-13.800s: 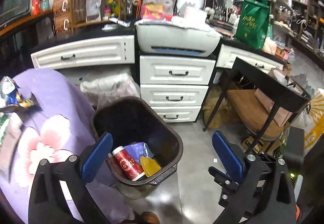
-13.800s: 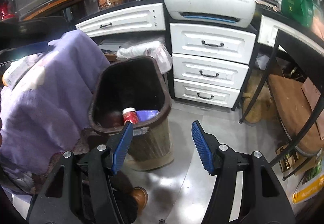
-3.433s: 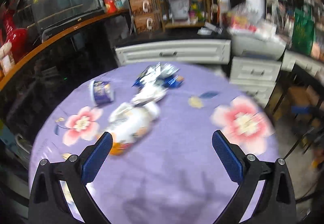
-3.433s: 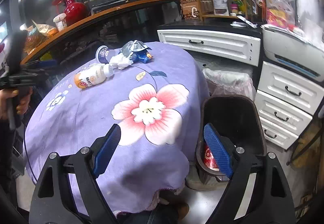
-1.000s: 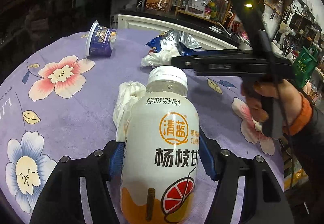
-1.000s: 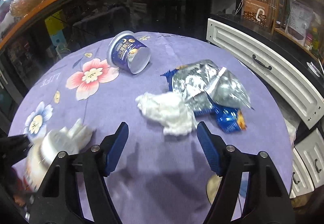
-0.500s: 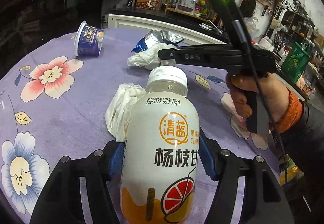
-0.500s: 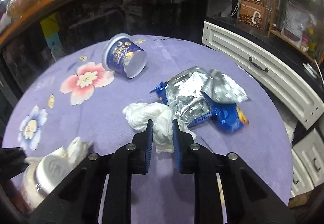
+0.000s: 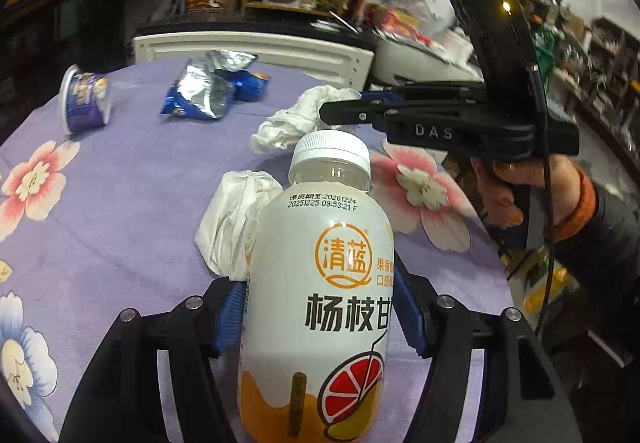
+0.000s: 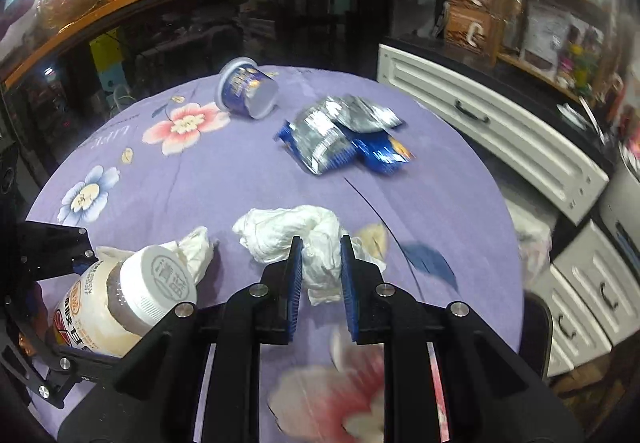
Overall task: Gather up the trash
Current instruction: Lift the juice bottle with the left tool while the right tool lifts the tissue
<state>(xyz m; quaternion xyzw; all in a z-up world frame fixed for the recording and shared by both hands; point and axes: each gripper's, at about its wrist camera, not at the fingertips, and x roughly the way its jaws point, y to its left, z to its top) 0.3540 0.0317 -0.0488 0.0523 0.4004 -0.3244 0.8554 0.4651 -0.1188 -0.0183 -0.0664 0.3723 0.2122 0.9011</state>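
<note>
You've got the left gripper (image 9: 320, 315) clamped on the drink bottle (image 9: 320, 307) and the right gripper (image 10: 320, 275) pinched on the crumpled tissue (image 10: 296, 235) at table centre, so lift both clear before swinging toward the bin at 4 o'clock.

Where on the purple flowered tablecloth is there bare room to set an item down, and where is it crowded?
Free: the near-left stretch of the tablecloth, between the tipped blue cup and the bottle; also the strip between the foil snack bag and the crumpled tissue.

Crowded: the near edge, where the left gripper clamps the bottle, the right gripper pinches the tissue, and a second tissue lies.
</note>
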